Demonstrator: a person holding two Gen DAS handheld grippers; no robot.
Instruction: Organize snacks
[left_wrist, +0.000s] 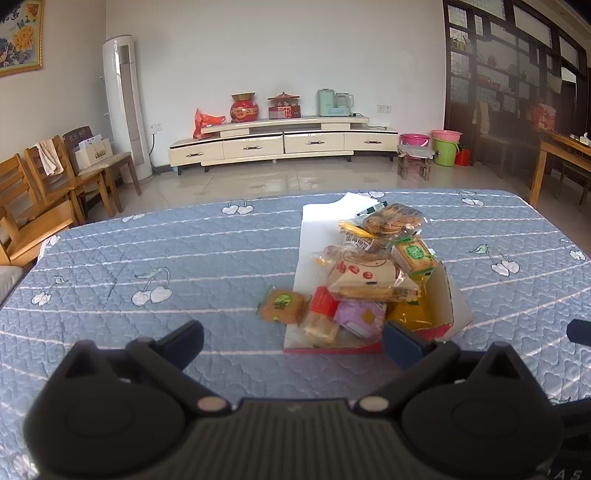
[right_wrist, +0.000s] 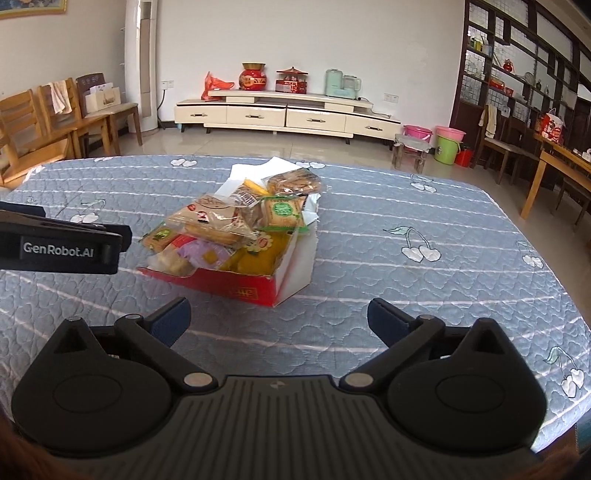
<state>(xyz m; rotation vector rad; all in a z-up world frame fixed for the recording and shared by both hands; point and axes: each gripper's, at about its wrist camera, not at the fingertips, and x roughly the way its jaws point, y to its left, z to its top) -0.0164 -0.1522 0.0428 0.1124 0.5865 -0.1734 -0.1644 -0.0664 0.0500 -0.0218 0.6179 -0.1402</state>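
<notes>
A shallow red and white cardboard box (right_wrist: 255, 291) lies on the blue quilted table, heaped with wrapped snacks (right_wrist: 236, 221): biscuits, a cake in a brown pack (left_wrist: 364, 275), purple and yellow packets. One orange-brown snack with a green label (left_wrist: 282, 306) lies on the cloth just left of the box (left_wrist: 445, 302). My left gripper (left_wrist: 291, 341) is open, its right finger by the box's near edge, nothing between the pads. My right gripper (right_wrist: 279, 319) is open too, just short of the box's near corner, holding nothing. The left gripper (right_wrist: 62, 245) shows from the side at the left.
The table cloth (left_wrist: 129, 258) carries white cherry prints. White paper (left_wrist: 317, 225) lies under and behind the box. Wooden chairs (left_wrist: 55, 181) stand past the table's left edge, a wooden table (right_wrist: 557, 173) at the far right, a low cabinet (left_wrist: 280, 142) across the floor.
</notes>
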